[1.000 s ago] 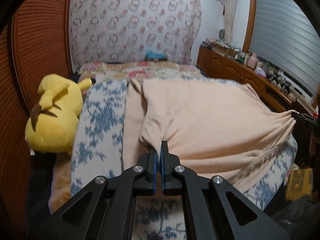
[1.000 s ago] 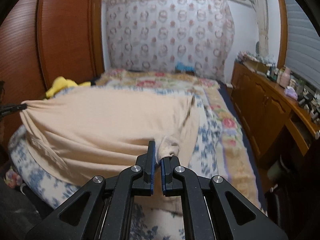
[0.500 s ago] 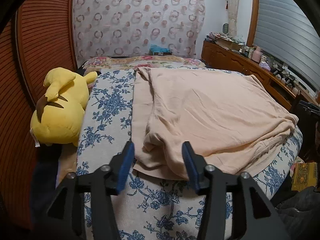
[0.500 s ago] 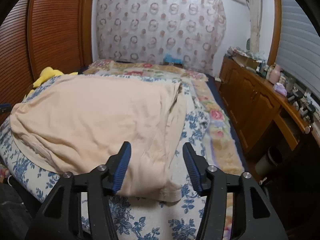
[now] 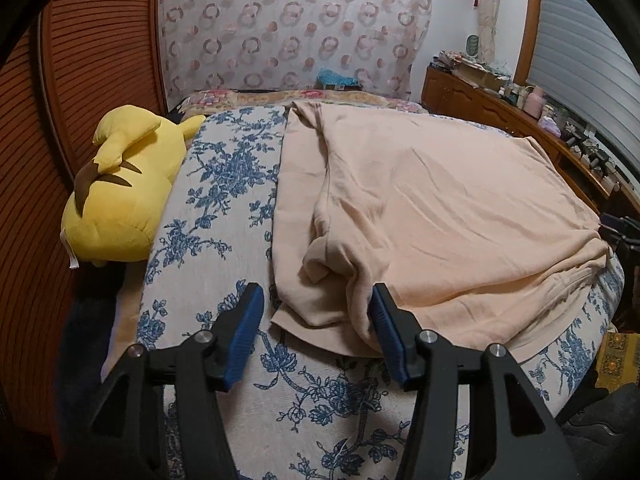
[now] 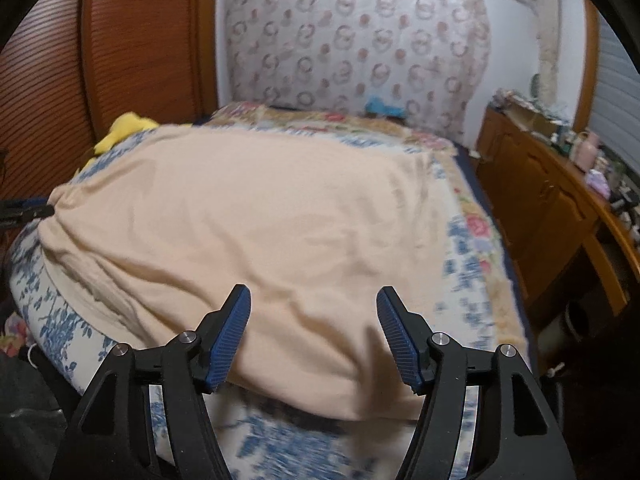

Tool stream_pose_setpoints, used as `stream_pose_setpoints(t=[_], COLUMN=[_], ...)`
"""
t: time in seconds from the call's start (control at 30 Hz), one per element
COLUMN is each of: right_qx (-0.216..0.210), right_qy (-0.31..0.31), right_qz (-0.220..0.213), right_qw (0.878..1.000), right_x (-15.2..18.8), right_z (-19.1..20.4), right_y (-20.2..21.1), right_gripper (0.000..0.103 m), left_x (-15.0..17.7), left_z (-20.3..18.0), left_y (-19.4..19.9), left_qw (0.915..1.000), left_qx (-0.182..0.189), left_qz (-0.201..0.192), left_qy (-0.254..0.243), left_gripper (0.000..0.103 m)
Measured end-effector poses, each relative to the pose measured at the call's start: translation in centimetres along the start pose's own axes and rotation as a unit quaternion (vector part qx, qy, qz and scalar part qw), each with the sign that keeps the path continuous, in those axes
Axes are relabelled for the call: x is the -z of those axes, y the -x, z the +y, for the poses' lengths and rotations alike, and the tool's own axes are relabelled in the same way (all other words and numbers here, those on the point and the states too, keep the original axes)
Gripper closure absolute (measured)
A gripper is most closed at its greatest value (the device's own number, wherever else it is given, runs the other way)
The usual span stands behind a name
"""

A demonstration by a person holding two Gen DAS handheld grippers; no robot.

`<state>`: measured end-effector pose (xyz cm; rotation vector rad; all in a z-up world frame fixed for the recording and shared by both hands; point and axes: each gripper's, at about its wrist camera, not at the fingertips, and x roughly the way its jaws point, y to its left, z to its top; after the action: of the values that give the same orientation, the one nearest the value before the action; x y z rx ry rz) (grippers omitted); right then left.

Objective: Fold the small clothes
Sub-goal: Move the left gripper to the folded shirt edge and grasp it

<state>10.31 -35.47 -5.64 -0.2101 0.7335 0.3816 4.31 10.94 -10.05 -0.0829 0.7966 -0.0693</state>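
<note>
A peach-coloured garment [image 5: 432, 208] lies spread on the blue-flowered bedspread [image 5: 216, 184], its left sleeve folded inward and bunched near the front edge. My left gripper [image 5: 316, 334] is open and empty, its blue pads [image 5: 244, 332] on either side of the garment's near corner. In the right wrist view the same garment [image 6: 248, 224] covers the bed. My right gripper [image 6: 314, 330] is open and empty just above the garment's near hem. The right wrist view is blurred by motion.
A yellow plush toy [image 5: 120, 192] lies at the bed's left edge beside a wooden slatted wardrobe [image 5: 80, 80]. A wooden dresser [image 5: 520, 120] with clutter runs along the right side [image 6: 560, 200]. A patterned curtain [image 5: 292, 28] hangs behind the bed.
Both grippers were shut on the garment's corners one second ago, then opened and let go. The garment now lies flat. The right gripper has moved left over the cloth.
</note>
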Motion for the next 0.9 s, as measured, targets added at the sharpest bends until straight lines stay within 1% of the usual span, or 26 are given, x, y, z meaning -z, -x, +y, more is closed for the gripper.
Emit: stream_pose_setpoints(t=[0.13,0.27,0.37,0.47,0.57,0.77,0.9], right_qx=[-0.014,-0.020,-0.022,-0.028,-0.029,-0.028,-0.028], right_qy=[0.007,0.006,0.001,-0.010,-0.017,-0.021,-0.021], right_qz=[0.014,0.024,0.030,0.027,0.017,-0.003,-0.005], right_qw=[1.000,0.999,0.999,0.999,0.999,0.999,0.999], right_x=[0.5,1.0,1.4,1.4,1.7,2.0,2.1], right_z=[1.5,2.2,2.3,2.2,2.0,1.7,1.7], right_y=[-1.5,-2.2,-2.5,-2.6,-2.6,-2.3,-2.3], right_gripper=[0.036,0.036,0.036,0.036,0.032,0.030,0.030], left_x=[0.1,0.4,0.5,0.5,0.5,0.1,-0.3], left_z=[0.1,0.2,0.3,0.3,0.3,0.7,0.7], left_y=[-0.4,-0.8,-0.8,-0.8,-0.8,-0.7,-0.9], left_qw=[1.0000,0.9999,0.9999,0.9999,0.9999,0.9995,0.9990], left_qx=[0.000,0.002,0.002,0.001,0.003,0.020,0.033], left_qz=[0.006,0.012,0.009,0.009,0.009,0.010,0.010], left_qy=[0.002,0.006,0.006,0.006,0.007,0.022,0.030], left_gripper=[0.049,0.049,0.049,0.049,0.049,0.049,0.049])
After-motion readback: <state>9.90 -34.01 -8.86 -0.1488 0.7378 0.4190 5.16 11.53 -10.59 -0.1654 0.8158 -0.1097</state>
